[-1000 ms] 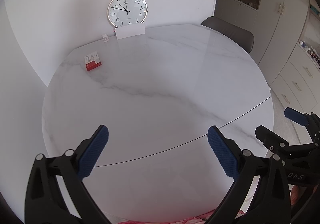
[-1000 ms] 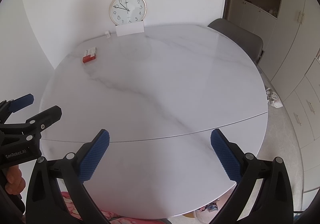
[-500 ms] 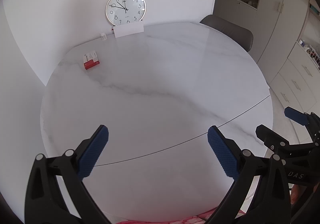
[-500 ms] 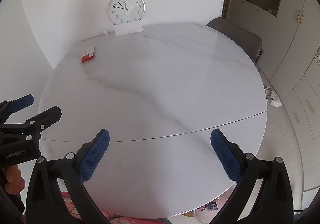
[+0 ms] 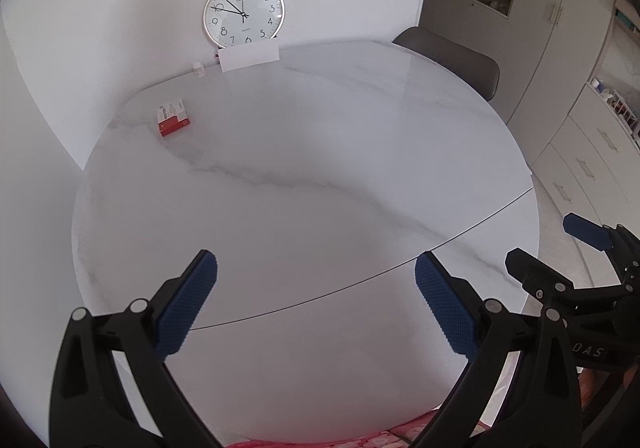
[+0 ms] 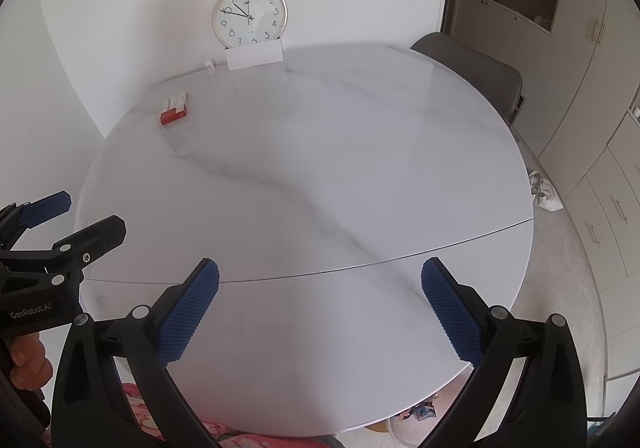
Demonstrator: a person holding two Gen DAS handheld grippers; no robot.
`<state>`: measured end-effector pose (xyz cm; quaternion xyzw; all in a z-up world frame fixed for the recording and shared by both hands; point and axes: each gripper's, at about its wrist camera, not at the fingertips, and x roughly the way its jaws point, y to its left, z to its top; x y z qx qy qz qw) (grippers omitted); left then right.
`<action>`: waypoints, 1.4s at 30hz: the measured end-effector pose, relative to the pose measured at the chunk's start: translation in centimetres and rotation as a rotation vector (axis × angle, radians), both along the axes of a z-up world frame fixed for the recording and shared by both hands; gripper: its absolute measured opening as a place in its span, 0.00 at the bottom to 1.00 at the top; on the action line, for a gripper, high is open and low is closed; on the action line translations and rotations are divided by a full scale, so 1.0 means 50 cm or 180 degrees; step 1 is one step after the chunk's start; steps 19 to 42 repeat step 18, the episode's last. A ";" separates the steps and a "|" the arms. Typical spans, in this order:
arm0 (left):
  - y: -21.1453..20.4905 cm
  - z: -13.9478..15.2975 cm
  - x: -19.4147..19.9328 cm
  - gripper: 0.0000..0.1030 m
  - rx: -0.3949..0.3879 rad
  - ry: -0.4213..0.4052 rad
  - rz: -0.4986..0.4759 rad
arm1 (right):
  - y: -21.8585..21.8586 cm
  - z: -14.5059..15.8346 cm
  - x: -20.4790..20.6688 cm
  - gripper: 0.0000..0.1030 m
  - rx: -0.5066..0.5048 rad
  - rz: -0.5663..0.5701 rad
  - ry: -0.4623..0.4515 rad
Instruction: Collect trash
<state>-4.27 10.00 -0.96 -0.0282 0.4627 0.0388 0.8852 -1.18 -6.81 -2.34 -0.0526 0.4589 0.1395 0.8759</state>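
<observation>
Left wrist view: the left hand-held gripper [image 5: 316, 304] hangs over the near edge of the round marble bench [image 5: 320, 176], jaws spread wide with nothing between them. The right hand-held gripper [image 6: 320, 308] hovers beside it, equally wide and empty; in the left view only its finger ends show, cut off at the frame's right edge. A small red-and-white box [image 5: 173, 117] lies flat at the bench's far left, well apart from both grippers, its long axis running roughly left to right and angled slightly away toward the right; its label print is too small to read. A clock [image 5: 243, 13] leans at the wall, its bottom hidden by a white card [image 5: 249, 55]. Beside the card stands a tiny white bottle [image 5: 197, 69], hard to make out. Something crumpled and white [image 6: 545, 195] lies on the floor, partly hidden by the bench's rim.
</observation>
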 end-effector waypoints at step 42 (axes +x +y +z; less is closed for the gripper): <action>0.018 0.000 0.002 0.92 -0.0045 -0.0052 0.0219 | 0.002 -0.001 -0.002 0.98 -0.0005 0.0004 0.0002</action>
